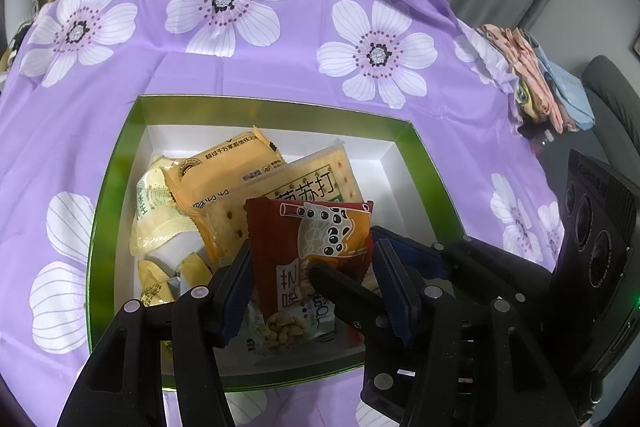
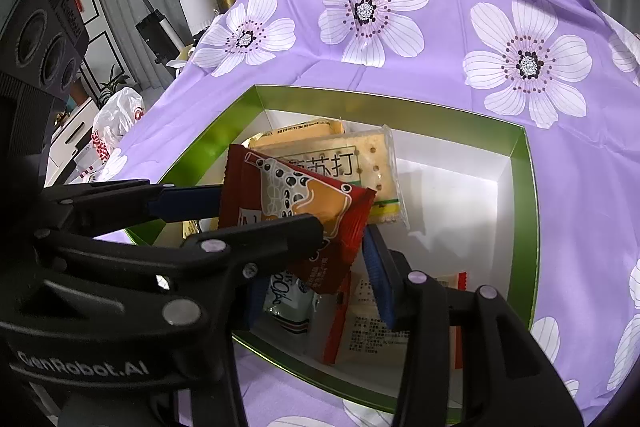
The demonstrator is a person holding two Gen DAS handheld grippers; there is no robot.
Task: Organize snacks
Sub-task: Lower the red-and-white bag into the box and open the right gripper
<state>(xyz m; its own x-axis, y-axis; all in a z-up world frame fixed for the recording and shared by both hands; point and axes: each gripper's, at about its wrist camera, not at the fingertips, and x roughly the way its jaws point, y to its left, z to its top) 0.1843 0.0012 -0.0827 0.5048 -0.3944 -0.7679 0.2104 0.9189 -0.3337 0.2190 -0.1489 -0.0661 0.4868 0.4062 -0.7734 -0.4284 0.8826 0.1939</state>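
A red-brown bubble-tea snack packet (image 1: 316,239) (image 2: 280,187) hangs tilted over the open green-rimmed box (image 1: 272,107) (image 2: 400,103). My left gripper (image 1: 312,247) (image 2: 270,209) is shut on it, its blue pads against the packet's two side edges. My right gripper (image 2: 316,259) (image 1: 344,249) comes in from the right and straddles the packet's lower corner. One of its fingers (image 1: 340,287) crosses the packet's face. Its left pad is hidden, so its grip is unclear. The box holds an orange packet (image 1: 224,167), a soda cracker packet (image 1: 308,183) (image 2: 360,155), pale yellow packets (image 1: 156,223) and a peanut packet (image 1: 284,331).
A purple flowered tablecloth (image 1: 280,47) (image 2: 440,39) covers the table under the box. The box's right half shows bare white floor (image 2: 460,211). Folded cloths (image 1: 532,79) lie at the table's far right edge. A plastic bag (image 2: 116,123) and an upright vacuum (image 2: 152,27) stand beyond the left edge.
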